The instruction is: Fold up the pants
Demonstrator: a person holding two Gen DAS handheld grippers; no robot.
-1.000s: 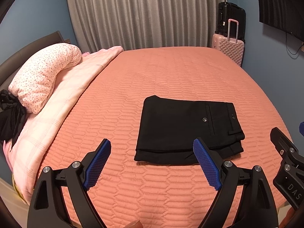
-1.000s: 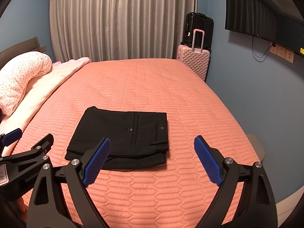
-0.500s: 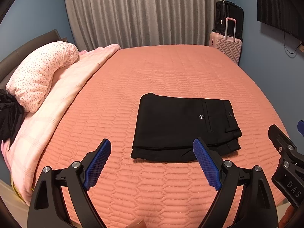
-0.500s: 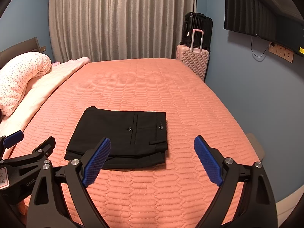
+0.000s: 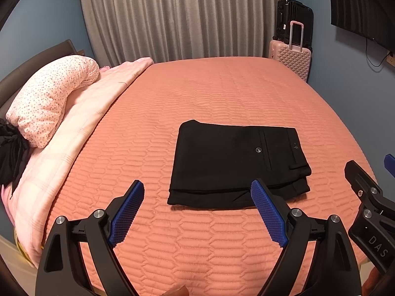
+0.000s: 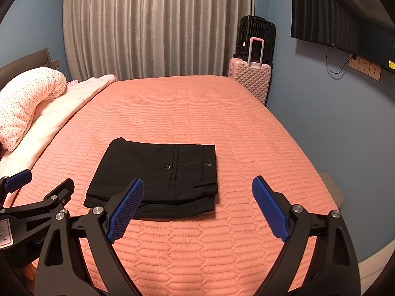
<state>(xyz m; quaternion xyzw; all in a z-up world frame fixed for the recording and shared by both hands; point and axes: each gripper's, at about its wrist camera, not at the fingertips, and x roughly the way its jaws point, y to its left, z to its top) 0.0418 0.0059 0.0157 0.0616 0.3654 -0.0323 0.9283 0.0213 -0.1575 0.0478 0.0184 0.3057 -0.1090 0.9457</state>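
Black pants [image 5: 237, 165] folded flat, layered

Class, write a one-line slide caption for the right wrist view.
Folded black pants lie on the coral bedspread; open right gripper hovers in front, empty.

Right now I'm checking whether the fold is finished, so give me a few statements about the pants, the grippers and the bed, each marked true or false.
1. The black pants lie folded in a compact rectangle on the orange bedspread. True.
2. The left gripper is clamped on the pants. False: its jaws are open and hold nothing, short of the pants' near edge.
3. The right gripper is open and empty. True.
4. The pocket button faces up. True.
5. The pink suitcase lies on the bed. False: it stands upright beyond the far corner, beside the curtain.
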